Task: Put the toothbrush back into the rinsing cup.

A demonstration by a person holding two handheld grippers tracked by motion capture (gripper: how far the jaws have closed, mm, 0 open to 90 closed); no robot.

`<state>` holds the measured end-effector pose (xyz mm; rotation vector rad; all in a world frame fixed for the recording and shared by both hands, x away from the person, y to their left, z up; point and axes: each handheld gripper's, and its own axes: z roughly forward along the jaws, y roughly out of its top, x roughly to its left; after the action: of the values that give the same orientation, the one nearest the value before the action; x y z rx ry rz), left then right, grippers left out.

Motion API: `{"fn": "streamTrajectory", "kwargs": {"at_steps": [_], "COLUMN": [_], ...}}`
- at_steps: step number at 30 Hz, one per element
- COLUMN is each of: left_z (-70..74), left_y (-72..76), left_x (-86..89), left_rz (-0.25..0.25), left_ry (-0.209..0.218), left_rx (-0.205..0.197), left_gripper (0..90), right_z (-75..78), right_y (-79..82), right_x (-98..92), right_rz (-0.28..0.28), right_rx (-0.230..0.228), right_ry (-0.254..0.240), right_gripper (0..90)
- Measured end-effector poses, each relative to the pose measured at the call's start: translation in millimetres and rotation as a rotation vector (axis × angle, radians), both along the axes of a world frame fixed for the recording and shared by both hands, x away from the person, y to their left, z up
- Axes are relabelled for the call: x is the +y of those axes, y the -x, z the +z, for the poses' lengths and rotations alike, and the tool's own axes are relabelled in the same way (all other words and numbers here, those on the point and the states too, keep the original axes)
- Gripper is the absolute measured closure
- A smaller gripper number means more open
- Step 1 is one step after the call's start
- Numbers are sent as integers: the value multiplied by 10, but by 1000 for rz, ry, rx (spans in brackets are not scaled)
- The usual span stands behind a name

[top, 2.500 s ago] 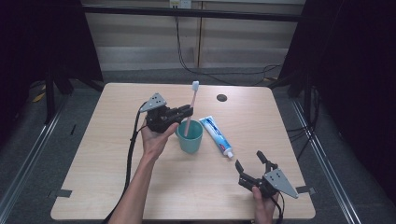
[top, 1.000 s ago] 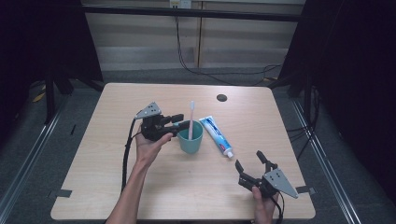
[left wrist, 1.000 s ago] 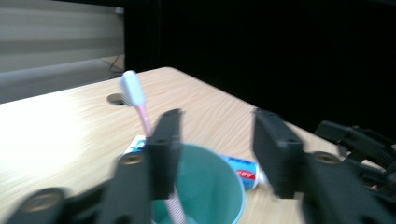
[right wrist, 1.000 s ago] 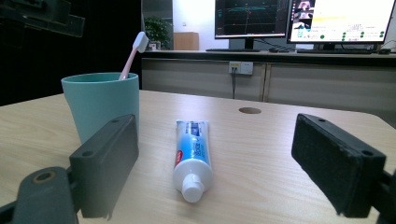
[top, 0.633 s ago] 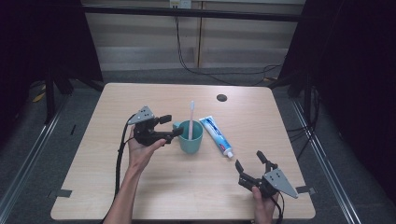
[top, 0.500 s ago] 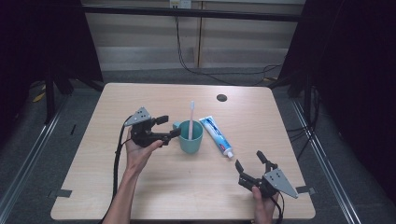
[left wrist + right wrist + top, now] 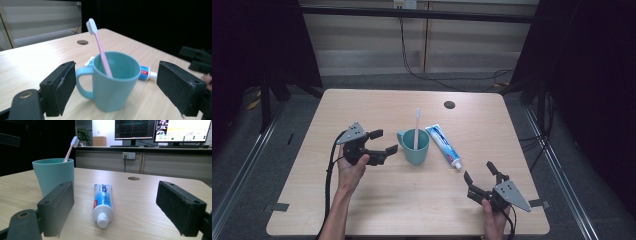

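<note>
A teal cup point(image 7: 414, 150) stands mid-table with a pink toothbrush point(image 7: 416, 125) leaning upright in it, head up. My left gripper point(image 7: 383, 141) sits just left of the cup's handle; its jaws have just been opening and now stand wide, with nothing between the pads. In the left gripper view the cup point(image 7: 115, 85) and toothbrush point(image 7: 98, 42) stand just beyond the tips. A blue-and-white toothpaste tube point(image 7: 444, 146) lies right of the cup, its cap toward the front. My right gripper point(image 7: 478, 171) rests open near the front right, and the right gripper view shows the tube point(image 7: 102, 202) lying ahead of it.
A dark round hole point(image 7: 449, 104) is set in the tabletop behind the tube. Cables trail from both grippers toward the front edge. Dark curtains and rails flank the table. Monitors and a cabinet stand beyond the far edge in the right gripper view.
My left gripper let go of the toothbrush, which stays in the cup, opened wide and drew back to the left. The right gripper has not moved.
</note>
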<state>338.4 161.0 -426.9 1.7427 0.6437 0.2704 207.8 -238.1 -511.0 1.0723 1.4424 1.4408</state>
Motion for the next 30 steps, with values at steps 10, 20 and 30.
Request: {"fn": "streamTrajectory", "kwargs": {"at_steps": [10,20,30], "left_z": [-143,-343,-575], "left_y": [87,298,449], "left_x": [217,433,462], "left_rz": [48,124,161], "left_ry": [-26,-19,-73], "left_rx": [-23,-19,-53], "left_gripper": [159,158,156], "right_z": [2,6,21], "right_y": [-1,-8,-52], "right_x": [5,19,21], "right_rz": [-1,20,33], "right_rx": [7,7,55], "right_ry": [5,22,26], "right_gripper": [136,130,130]}}
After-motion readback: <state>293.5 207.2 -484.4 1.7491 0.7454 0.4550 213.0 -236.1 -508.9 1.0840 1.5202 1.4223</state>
